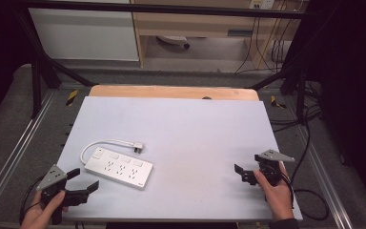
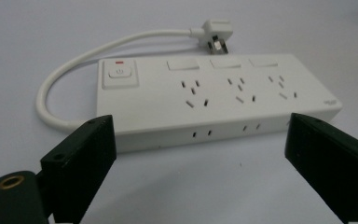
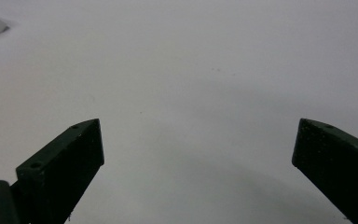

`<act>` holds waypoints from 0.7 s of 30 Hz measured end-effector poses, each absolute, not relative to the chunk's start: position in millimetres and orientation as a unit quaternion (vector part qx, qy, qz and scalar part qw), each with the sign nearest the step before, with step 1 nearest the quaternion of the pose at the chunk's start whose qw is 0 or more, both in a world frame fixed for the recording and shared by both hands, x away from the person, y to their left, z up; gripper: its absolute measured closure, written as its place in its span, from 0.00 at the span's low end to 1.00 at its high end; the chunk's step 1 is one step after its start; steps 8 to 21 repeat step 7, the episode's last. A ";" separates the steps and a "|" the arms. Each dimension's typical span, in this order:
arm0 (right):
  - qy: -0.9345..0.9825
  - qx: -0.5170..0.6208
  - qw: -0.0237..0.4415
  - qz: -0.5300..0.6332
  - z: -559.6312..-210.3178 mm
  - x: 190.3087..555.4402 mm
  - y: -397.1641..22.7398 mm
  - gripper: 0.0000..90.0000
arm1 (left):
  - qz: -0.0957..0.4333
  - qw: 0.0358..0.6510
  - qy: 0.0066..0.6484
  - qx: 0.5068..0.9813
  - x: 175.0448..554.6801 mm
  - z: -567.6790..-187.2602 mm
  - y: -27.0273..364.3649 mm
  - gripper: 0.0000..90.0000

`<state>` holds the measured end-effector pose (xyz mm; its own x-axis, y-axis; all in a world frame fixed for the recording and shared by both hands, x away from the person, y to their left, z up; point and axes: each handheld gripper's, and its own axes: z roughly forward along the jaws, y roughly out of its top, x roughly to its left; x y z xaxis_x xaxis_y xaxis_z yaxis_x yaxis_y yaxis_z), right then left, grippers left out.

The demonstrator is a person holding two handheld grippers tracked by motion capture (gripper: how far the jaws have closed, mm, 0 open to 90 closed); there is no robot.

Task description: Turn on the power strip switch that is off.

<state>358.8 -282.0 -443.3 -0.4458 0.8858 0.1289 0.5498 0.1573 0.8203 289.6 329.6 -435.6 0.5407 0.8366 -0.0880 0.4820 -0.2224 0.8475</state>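
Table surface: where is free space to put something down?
The white table is bare from the power strip across to the right gripper, and along the far edge. It is crowded near left: strip, cable and left gripper.

One power strip [image 1: 119,168], one plug [image 1: 138,147], two grippers: left gripper [image 1: 83,180], right gripper [image 1: 242,173].

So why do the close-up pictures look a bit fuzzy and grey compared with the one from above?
High view: even light, dark surroundings, faint shadows. Left gripper view: the power strip reads fairly sharp, while the near black jaws blur softly. Right gripper view: the white table looks dull grey, darkening toward the bottom, with soft-edged jaws.
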 end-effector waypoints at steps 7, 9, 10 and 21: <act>0.755 0.520 0.184 0.354 -459.1 365.6 -278.6 0.03 | 0.184 0.433 0.440 0.765 289.9 -442.9 324.7 0.11; 0.755 0.520 0.184 0.354 -459.1 365.6 -278.6 0.03 | 0.184 0.433 0.440 0.765 289.9 -442.9 324.7 0.11; 0.755 0.520 0.184 0.354 -459.1 365.6 -278.6 0.03 | 0.184 0.433 0.440 0.765 289.9 -442.9 324.7 0.11; 0.755 0.520 0.184 0.354 -459.1 365.6 -278.6 0.03 | 0.184 0.433 0.440 0.765 289.9 -442.9 324.7 0.11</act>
